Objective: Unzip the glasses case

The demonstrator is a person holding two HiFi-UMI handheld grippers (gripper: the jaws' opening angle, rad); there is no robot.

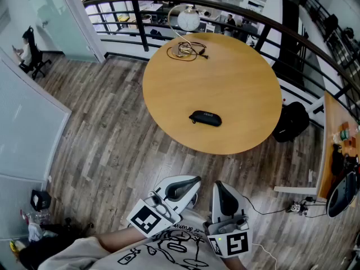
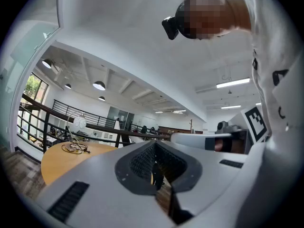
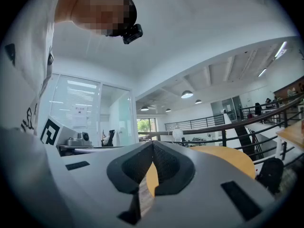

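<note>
The black glasses case (image 1: 205, 118) lies zipped on the near half of the round wooden table (image 1: 236, 89). Both grippers are held low and close to my body, well short of the table. My left gripper (image 1: 194, 180) and right gripper (image 1: 220, 185) point toward the table, each shut with nothing between its jaws. In the left gripper view the left gripper's (image 2: 154, 144) tips meet, and the table (image 2: 61, 158) shows beyond them. In the right gripper view the right gripper's (image 3: 153, 144) tips also meet, before the table (image 3: 228, 156). Neither gripper view shows the case.
A coiled cable (image 1: 187, 51) and a white fan (image 1: 188, 20) sit at the table's far edge. A dark railing (image 1: 236, 10) curves behind the table. A black bag (image 1: 291, 121) rests on the floor to its right, near another desk (image 1: 336, 129). Glass walls (image 1: 28, 134) stand left.
</note>
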